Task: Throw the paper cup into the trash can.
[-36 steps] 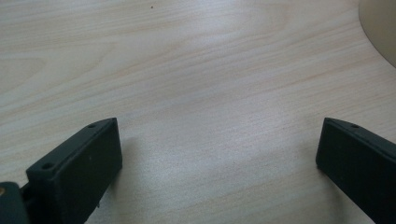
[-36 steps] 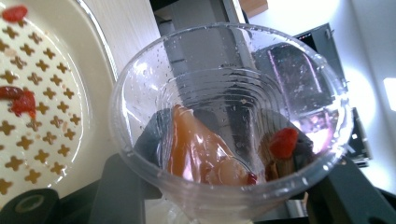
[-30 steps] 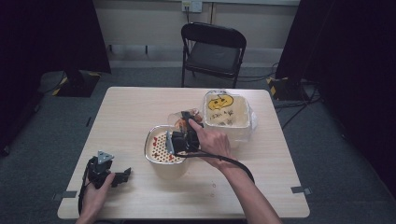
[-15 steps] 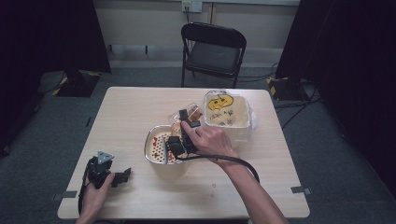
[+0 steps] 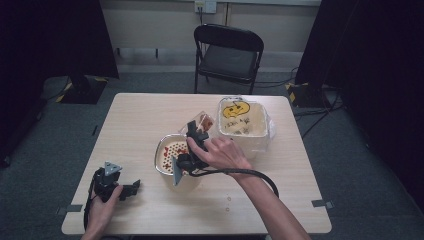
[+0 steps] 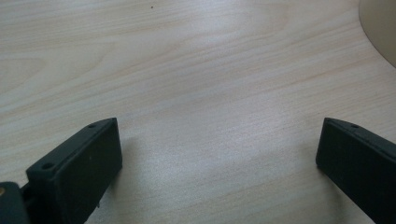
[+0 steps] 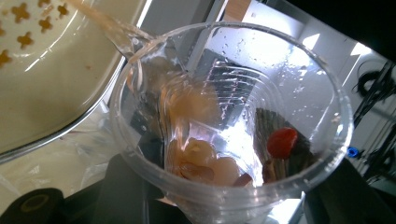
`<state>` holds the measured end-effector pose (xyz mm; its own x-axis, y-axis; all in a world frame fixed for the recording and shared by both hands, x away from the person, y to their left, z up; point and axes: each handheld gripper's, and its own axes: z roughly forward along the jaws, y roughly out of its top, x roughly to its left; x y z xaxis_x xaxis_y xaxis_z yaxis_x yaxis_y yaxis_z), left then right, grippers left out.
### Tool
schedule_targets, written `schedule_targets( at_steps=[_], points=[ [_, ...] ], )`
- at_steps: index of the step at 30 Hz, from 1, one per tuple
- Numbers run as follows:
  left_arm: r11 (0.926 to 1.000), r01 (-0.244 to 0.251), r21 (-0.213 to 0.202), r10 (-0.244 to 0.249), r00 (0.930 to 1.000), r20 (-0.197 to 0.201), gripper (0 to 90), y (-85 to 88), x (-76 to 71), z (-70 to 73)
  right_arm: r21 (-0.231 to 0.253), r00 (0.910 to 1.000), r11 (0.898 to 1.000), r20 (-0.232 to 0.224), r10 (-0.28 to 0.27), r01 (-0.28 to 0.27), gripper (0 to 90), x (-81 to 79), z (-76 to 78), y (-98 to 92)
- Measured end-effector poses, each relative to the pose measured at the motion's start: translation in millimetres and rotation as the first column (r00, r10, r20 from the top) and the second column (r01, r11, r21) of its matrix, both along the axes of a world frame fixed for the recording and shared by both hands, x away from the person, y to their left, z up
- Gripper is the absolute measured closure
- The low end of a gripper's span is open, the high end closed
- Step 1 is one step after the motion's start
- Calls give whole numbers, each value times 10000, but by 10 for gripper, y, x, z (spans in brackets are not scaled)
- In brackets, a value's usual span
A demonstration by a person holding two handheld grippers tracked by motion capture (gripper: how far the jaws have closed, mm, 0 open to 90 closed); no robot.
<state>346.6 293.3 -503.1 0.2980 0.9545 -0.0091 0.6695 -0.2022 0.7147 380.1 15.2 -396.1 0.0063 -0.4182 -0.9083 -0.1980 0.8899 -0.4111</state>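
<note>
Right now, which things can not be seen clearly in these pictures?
- Clear cup, right gripper view: the cup's wall hides where the jaws press.
- Strainer bowl, high view: the hand covers its right rim.
- White bin, high view: its writing is too small.

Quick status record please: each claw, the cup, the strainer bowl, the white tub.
right claw: shut on cup, tipped over the bowl
cup: clear plastic, liquid running out, pale pieces and a red bit inside
strainer bowl: under the cup, perforated
white tub: beside the bowl, bag-lined
left claw: open, nothing between, on table
</note>
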Motion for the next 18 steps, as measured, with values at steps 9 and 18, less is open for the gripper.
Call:
schedule_targets(
  at_steps=[9, 18],
  points=[
    [10000, -6, 14, 6, 10000, -7, 0, 0, 0, 0, -1257, 9974, 9918, 639, 329, -246, 505, -39, -10, 30],
    [10000, -12, 14, 12, 10000, -6, 0, 0, 0, 0, -1832, 9947, 9826, 906, 480, -307, 509, -53, 8, 5]
  ],
)
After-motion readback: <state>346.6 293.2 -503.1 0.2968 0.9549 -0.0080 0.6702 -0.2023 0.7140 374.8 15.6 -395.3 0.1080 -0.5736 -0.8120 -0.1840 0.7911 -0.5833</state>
